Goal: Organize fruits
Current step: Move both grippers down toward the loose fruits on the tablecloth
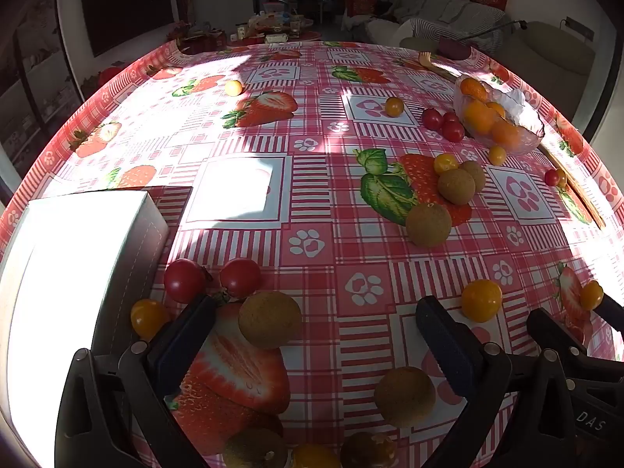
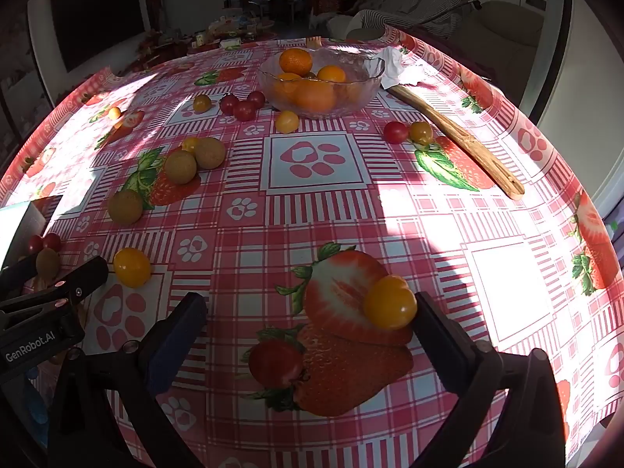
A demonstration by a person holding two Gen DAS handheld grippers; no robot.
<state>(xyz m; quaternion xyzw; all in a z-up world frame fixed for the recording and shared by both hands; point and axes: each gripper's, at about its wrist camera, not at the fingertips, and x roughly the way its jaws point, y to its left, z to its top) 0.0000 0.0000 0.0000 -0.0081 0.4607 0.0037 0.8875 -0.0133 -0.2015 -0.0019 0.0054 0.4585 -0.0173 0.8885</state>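
Between your left gripper (image 1: 316, 335) fingers sit two brown fruits: one (image 1: 270, 319) near the left pad, one (image 1: 405, 396) beside the right pad, neither touched. Jaws spread wide, holding nothing. Your right gripper (image 2: 310, 331) is spread just as wide; a yellow tomato (image 2: 390, 302) sits right against its right finger (image 2: 440, 341), contact uncertain, and a red tomato (image 2: 275, 362) lies loose between the fingers.

Surface: tablecloth (image 2: 319, 210), pink check with strawberry and paw prints, hard sun patches across it. White box (image 1: 78, 273) at your left, two red tomatoes (image 1: 212, 279) and one yellow beside it. Three more brown fruits (image 1: 444, 195) cluster mid-table with a yellow tomato. Another yellow one (image 2: 132, 267) lies just ahead of the left gripper.

Glass bowl (image 2: 366, 78) at the far side holds about five oranges (image 2: 314, 95). Three red tomatoes (image 2: 242, 105) just left of the bowl, a yellow one in front of it, a red-and-yellow pair (image 2: 407, 132) to its right. Wooden stick (image 2: 456, 136) runs along the right edge; crumpled tissue (image 2: 392, 64) touches the bowl's rim.

Room beyond: dark TV (image 1: 124, 4) on the left wall, sofa (image 1: 440, 11) with red cushions, window at the back.
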